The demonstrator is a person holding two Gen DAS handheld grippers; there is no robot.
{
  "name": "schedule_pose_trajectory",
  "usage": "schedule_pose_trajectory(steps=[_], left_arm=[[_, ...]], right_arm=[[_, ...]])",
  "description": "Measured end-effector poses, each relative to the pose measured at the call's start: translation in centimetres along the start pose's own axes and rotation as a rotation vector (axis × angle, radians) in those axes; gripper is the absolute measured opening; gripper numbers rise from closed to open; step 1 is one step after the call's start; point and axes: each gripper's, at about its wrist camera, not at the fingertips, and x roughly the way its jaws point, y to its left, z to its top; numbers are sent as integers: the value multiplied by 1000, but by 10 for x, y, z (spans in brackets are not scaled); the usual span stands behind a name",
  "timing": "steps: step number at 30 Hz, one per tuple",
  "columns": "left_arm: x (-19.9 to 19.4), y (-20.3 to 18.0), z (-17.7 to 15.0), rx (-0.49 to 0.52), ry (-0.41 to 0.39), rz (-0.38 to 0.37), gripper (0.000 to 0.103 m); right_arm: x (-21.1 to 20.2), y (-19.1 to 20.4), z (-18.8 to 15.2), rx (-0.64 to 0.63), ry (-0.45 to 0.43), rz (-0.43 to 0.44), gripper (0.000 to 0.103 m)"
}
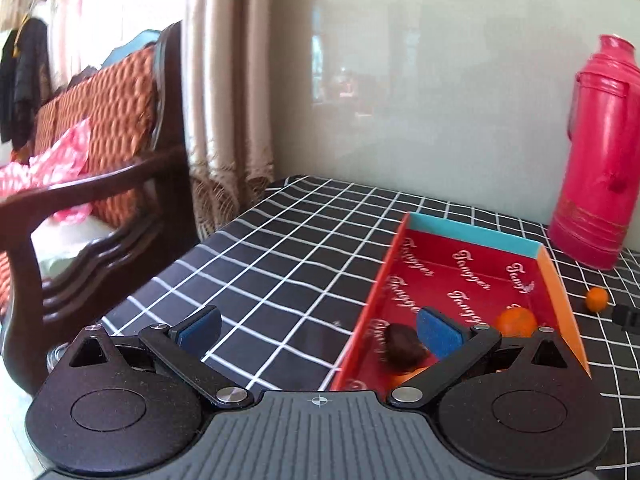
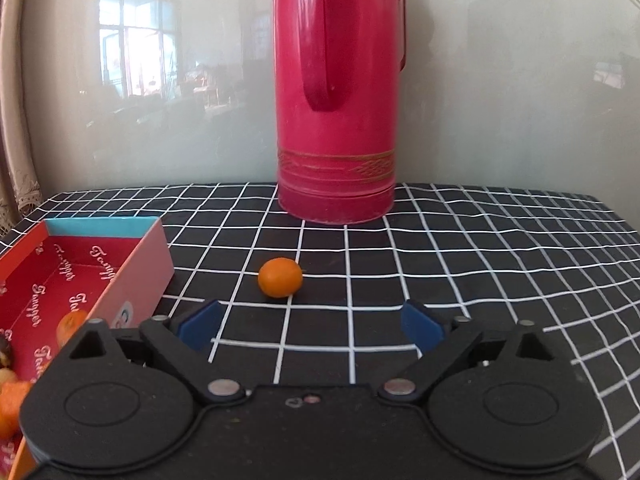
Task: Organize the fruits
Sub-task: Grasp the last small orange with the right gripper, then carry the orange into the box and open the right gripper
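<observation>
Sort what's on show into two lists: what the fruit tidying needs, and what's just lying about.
Needed: loose orange on the tablecloth; box; orange and dark fruit inside it; both open grippers.

Just there: flask, chair, curtain.

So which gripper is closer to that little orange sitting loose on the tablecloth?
The right one. The right gripper is open, with the loose orange just ahead of it on the cloth. The left gripper hangs open over the box's left edge; the orange lies beyond the box's far side.
</observation>
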Motion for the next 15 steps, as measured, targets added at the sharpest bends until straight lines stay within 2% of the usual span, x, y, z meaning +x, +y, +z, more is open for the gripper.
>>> schedule_pose_trajectory(steps=[5,9,10,13,15], left_arm=[[-4,10,-2,4,-57,73,103],[-2,18,-3,5,-52,94,103],[-1,21,-3,3,-49,97,103],[2,27,-4,-5,-39,109,103],[3,31,-5,-12,-36,115,103]], right_arm=[[33,-1,10,52,66,26,71],[55,1,17,55,97,19,71],[58,2,18,48,100,18,65],[66,3,20,36,119,39,41],[63,5,17,21,120,30,33]])
